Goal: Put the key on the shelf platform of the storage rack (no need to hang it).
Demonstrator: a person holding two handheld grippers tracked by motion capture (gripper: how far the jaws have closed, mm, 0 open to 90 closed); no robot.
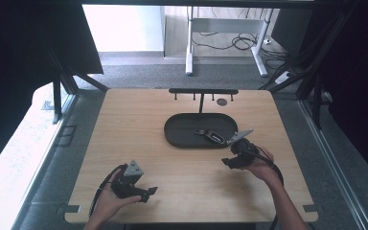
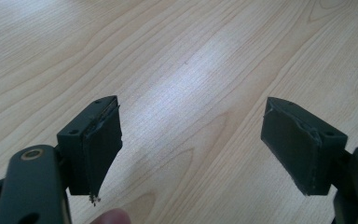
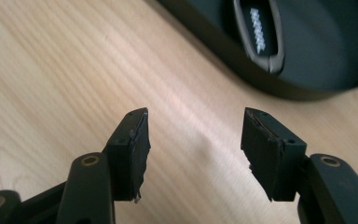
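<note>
Lying slantwise in the tray, the key fob points toward the right gripper, whose fingers, like the left gripper's, gape empty.

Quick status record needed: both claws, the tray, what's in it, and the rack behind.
left claw: open, nothing between the jaws, over bare wood near the table's front edge
right claw: open, empty, just in front of the tray's right end
tray: dark oval, centre of the table
tray contents: one key fob, black with a silvery patch, lying flat right of centre
rack: black bar on a post with small hooks, behind the tray; hooks look bare
</note>
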